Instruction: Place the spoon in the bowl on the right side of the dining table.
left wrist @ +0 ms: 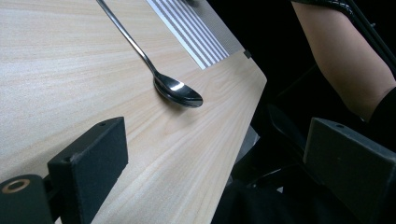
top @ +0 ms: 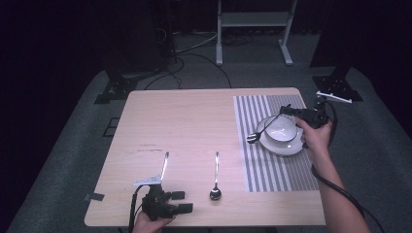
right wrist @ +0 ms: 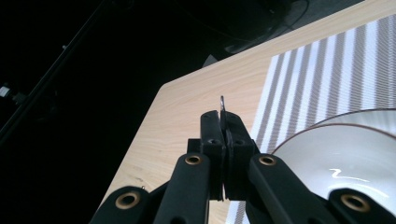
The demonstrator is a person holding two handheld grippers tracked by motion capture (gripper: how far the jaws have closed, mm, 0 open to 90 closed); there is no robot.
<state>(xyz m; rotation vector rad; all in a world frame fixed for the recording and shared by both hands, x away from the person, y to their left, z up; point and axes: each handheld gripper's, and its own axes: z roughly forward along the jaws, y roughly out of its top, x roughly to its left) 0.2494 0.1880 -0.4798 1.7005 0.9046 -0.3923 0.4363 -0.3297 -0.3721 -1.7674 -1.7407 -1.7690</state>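
Observation:
My right gripper [top: 286, 111] is at the far right of the table, shut on the handle of a metal fork [top: 265, 127]. The fork slants down to the left across a white bowl [top: 281, 129], and its head hangs past the rim of the white plate [top: 286, 147] under the bowl. In the right gripper view the right gripper [right wrist: 225, 119] has its jaws pressed together on the thin handle tip [right wrist: 222, 103]. My left gripper [top: 182, 201] rests at the near table edge, open with nothing between its pads [left wrist: 93, 163].
A spoon [top: 215, 182] lies in front of the left gripper, bowl end nearest [left wrist: 180, 92]. A second thin utensil [top: 164, 165] lies left of it. The plate stands on a striped placemat [top: 257, 160]. A person's forearm [left wrist: 345, 56] reaches along the right edge.

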